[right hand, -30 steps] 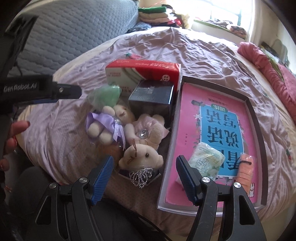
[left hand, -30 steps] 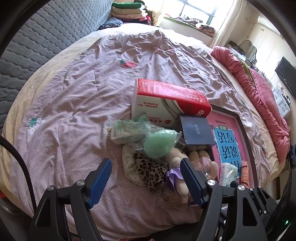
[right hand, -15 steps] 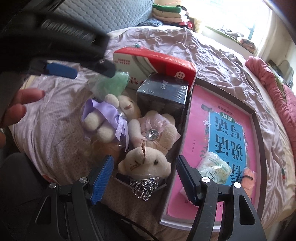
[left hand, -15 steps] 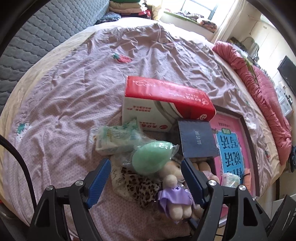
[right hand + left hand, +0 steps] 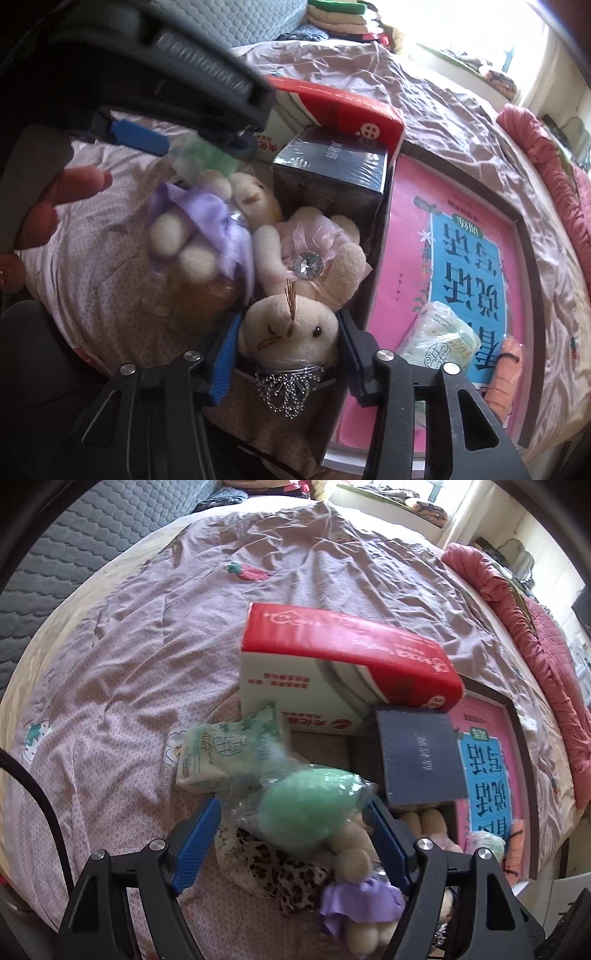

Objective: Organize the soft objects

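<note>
The cream plush bear (image 5: 291,325), wearing a beaded tiara, lies head-down at the near end of a dark open box (image 5: 373,266) on the bed, and the right hand-held gripper (image 5: 286,354) has just been closing on its head; the blue pads now sit against both cheeks, so I judge it gripped, though how firmly is hard to tell; the risk here is that the soft head squashes and slips out on the lift, or that the tiara (image 5: 286,387) snags on the box rim and drags the box along; a second bear in a lilac dress (image 5: 207,229) lies touching it and could be pulled up with it; the left hand-held gripper (image 5: 291,840) stands wide open astride a green egg-shaped sponge in clear wrap (image 5: 310,808), pads not pressing; if it closes low it may pinch only the crinkly wrap, or catch the leopard-print cloth (image 5: 277,867) beneath, and the smooth sponge could squirt free; the two tools work close together and might knock each other; the left wrist view alone shows the sponge whole, the leopard cloth and a green tissue pack (image 5: 225,749) beside a red and white carton (image 5: 332,672); the right wrist view alone shows the bear's face, the pad contact, and the person's fingers (image 5: 66,195) behind the left tool; it also shows a pink tray (image 5: 528,295) holding a book, well clear of either grip.
</note>
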Demonstrator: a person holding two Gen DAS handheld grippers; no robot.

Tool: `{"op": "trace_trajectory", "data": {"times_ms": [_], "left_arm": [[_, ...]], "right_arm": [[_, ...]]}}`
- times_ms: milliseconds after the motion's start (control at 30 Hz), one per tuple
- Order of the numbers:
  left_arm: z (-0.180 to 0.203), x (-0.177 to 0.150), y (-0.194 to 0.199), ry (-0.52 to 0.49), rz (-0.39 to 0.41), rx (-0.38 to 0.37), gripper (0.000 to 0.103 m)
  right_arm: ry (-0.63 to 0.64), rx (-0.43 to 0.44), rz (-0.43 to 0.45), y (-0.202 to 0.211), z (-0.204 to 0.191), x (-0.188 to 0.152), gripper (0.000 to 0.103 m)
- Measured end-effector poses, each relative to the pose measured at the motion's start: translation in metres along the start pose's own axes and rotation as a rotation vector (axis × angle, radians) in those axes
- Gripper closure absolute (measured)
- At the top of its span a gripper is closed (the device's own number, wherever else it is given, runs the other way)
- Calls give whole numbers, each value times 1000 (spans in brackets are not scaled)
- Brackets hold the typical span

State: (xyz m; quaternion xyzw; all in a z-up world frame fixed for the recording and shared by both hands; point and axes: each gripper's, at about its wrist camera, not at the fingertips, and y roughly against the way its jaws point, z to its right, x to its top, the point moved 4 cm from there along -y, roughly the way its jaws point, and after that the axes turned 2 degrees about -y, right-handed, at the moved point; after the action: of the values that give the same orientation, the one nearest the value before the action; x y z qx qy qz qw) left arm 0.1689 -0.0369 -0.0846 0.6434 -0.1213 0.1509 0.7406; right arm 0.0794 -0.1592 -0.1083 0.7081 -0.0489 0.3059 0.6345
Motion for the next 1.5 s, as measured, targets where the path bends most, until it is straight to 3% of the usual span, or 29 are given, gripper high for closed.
{"op": "trace_trajectory", "data": {"times_ms": [300,700,1100,1500], "left_arm": [[-9,-2,-2,45,10,-101,43],[-15,-15,34,52,66,-167,46],[-4,-23,67,-2,130,-144,46],[11,-31,94,-50,179,-132,46]], "right_arm": [[-111,81,53,13,20,6,58],[-368,257,107,34,55,6,58],[-390,303,159,57,48,4,58],[-414,274,239,87,58,6,58]]}}
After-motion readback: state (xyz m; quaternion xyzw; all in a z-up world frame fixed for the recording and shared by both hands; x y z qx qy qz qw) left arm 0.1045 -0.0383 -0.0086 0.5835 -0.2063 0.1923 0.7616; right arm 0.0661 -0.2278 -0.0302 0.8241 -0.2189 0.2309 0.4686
